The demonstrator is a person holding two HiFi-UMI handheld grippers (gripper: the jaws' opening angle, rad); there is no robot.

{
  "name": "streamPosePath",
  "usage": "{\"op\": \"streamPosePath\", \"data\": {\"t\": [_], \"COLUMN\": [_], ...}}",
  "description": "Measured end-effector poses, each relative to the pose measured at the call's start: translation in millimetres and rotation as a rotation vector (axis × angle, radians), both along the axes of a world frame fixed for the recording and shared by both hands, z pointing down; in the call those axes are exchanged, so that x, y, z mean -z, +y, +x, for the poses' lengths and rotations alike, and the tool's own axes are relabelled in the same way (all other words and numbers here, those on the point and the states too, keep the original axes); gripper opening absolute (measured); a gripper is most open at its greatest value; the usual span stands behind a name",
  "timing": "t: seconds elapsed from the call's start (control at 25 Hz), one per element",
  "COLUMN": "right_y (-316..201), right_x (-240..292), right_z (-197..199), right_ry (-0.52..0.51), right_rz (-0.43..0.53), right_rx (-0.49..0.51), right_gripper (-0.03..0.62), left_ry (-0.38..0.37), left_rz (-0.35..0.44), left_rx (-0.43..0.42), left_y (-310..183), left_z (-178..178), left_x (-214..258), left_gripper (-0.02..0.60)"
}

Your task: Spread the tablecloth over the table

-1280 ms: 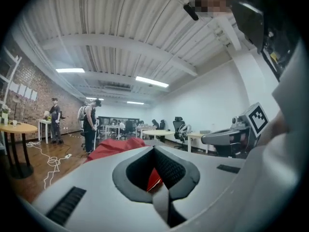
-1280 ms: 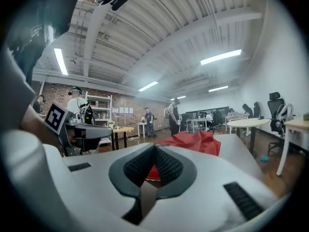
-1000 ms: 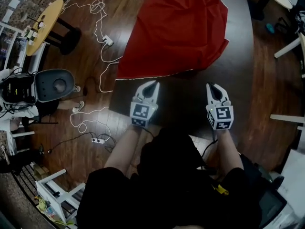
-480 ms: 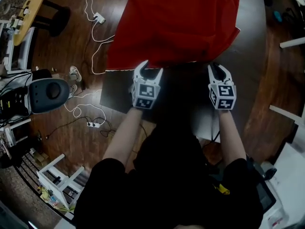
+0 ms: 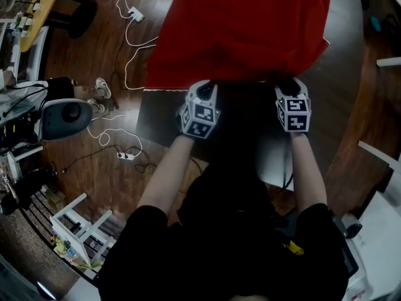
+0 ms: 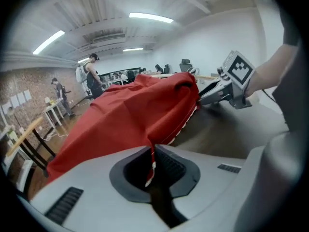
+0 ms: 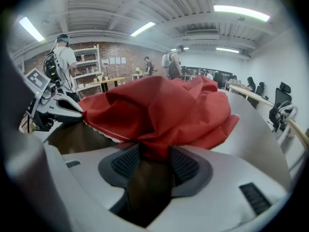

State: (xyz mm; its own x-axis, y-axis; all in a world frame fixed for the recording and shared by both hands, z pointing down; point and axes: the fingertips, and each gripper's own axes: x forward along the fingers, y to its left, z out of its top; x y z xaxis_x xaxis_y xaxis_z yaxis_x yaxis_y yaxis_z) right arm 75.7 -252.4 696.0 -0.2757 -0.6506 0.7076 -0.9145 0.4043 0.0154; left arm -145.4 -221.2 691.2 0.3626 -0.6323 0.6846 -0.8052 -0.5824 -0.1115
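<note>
One dark table (image 5: 160,115) is seen from above. Its far part is covered by the red tablecloth (image 5: 244,30), which lies bunched and creased there, while the near strip is left bare. Along the cloth's near, white-trimmed hem the two grippers are set, well apart. The left gripper (image 5: 202,93) has just been closing and is clamped on the hem. The right gripper (image 5: 288,86) has just been opening, and its jaws are held apart with a bunched fold of the cloth between them.
</note>
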Motion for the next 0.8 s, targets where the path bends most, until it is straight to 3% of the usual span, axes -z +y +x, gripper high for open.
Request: {"op": "streamPosePath", "data": {"t": [0.08, 0.16, 0.4, 0.6, 0.8], "right_y": [6, 13, 47, 86, 97], "right_x": [3, 5, 23, 40, 74], "right_z": [6, 17, 82, 145, 181], "right_ry": [0.044, 0.080, 0.129, 0.168, 0.177], "right_rz": [0.006, 0.016, 0.070, 0.126, 0.183], "right_rx": [0.002, -0.009, -0.109, -0.214, -0.270], "right_gripper": [0.095, 0.041, 0.032, 0.029, 0.029], "left_ry": [0.018, 0.052, 0.051, 0.010, -0.010], "left_rz": [-0.014, -0.041, 0.006, 0.088, 0.131], "left_rx": [0.008, 0.027, 0.096, 0.105, 0.106], "left_y": [1, 2, 28, 49, 54], "left_z": [-5, -12, -42, -60, -72], "left_x": [0, -1, 23, 45, 67], "left_gripper": [0.002, 0.000, 0.000, 0.000, 0.000]}}
